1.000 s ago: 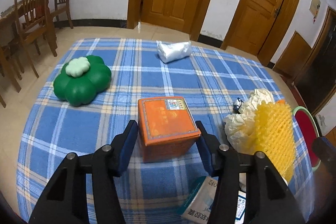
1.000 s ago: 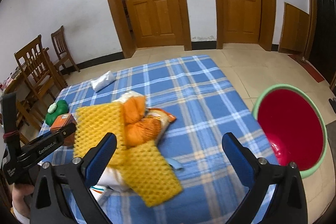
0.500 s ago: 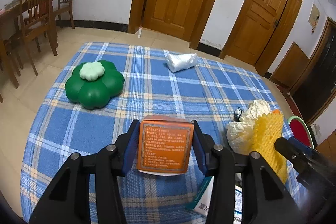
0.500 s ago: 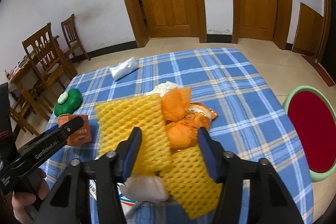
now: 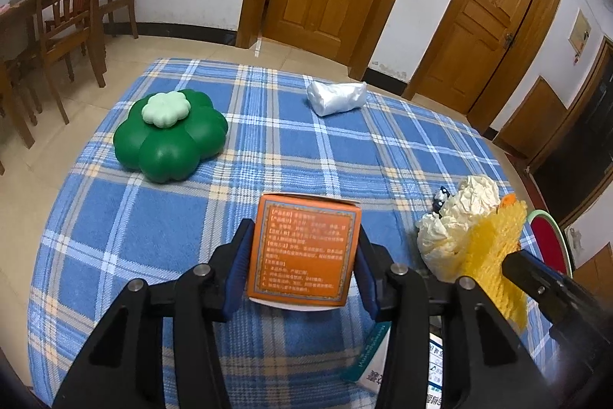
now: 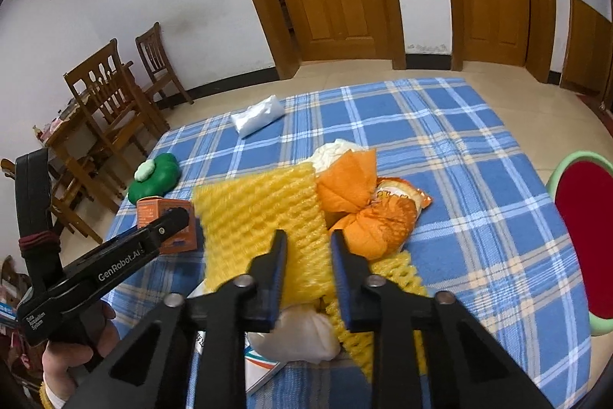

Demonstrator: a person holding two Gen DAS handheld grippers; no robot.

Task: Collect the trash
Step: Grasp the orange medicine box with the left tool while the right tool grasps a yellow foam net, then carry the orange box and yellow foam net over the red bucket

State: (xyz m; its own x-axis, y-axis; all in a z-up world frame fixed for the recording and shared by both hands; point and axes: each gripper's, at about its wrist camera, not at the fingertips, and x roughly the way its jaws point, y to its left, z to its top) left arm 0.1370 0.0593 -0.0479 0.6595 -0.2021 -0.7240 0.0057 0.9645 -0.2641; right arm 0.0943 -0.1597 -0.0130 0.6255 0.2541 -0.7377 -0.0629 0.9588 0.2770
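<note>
My left gripper (image 5: pixel 302 252) is shut on an orange box (image 5: pixel 304 250) and holds it above the blue checked cloth; the box also shows in the right wrist view (image 6: pixel 166 223). My right gripper (image 6: pixel 306 257) is shut on a yellow foam net (image 6: pixel 260 213), which stands lifted. Under and beside it lie orange netting (image 6: pixel 362 209), a snack bag (image 6: pixel 410 194), crumpled white paper (image 5: pixel 463 213) and a white wad (image 6: pixel 299 334). A red basin with a green rim (image 6: pixel 582 236) stands at the right, off the cloth.
A green flower-shaped container (image 5: pixel 168 135) sits at the cloth's left. A white plastic bag (image 5: pixel 337 96) lies at the far edge. A flat printed carton (image 5: pixel 377 367) lies near my left gripper. Wooden chairs (image 5: pixel 72 22) and a table stand at the left; doors behind.
My left gripper closed on the orange box and lifted it. My right gripper closed from wide open onto the yellow foam net and raised it.
</note>
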